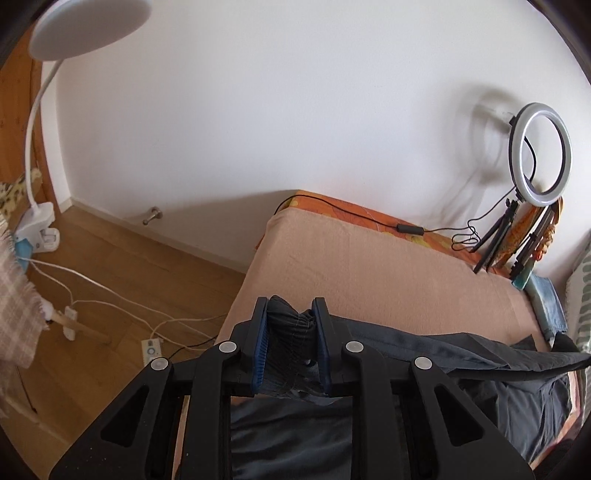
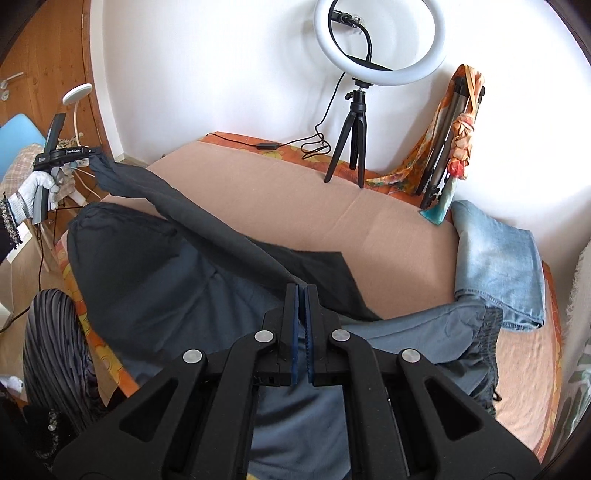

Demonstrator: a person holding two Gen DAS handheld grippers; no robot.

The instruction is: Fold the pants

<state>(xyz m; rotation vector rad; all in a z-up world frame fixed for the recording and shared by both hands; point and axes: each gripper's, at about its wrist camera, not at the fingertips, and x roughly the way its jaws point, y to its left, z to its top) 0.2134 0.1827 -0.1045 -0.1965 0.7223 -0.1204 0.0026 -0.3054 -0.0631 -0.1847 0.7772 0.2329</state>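
Left gripper [image 1: 291, 314], lower centre of the left wrist view: its blue-padded jaws stand a little apart and are clamped on a bunched, gathered band of the dark grey pants [image 1: 509, 391], which fills the gap between the pads. From this grip the cloth runs toward the lower right of the frame, over a peach-coloured blanket [image 1: 369, 258] covering the bed. Right gripper [image 2: 302, 291], lower centre of the right wrist view: jaws pressed fully together on a thin edge of the same pants [image 2: 192, 280]. A taut strip of fabric stretches from here up to the left gripper [image 2: 94, 152], seen at the upper left of this view in a white-gloved hand [image 2: 37, 188]. The rest of the garment lies spread across the lower half of the frame, with a gathered edge at the lower right. Folded light-blue jeans [image 2: 495, 258] lie at the right, apart from the pants. A ring light [image 2: 380, 40] on a black tripod [image 2: 351, 140] stands at the top centre against the white wall [image 2: 221, 66]. In the left wrist view, a white clip lamp [image 1: 88, 26] occupies the upper left, above a wooden floor [image 1: 110, 266] with white cables.
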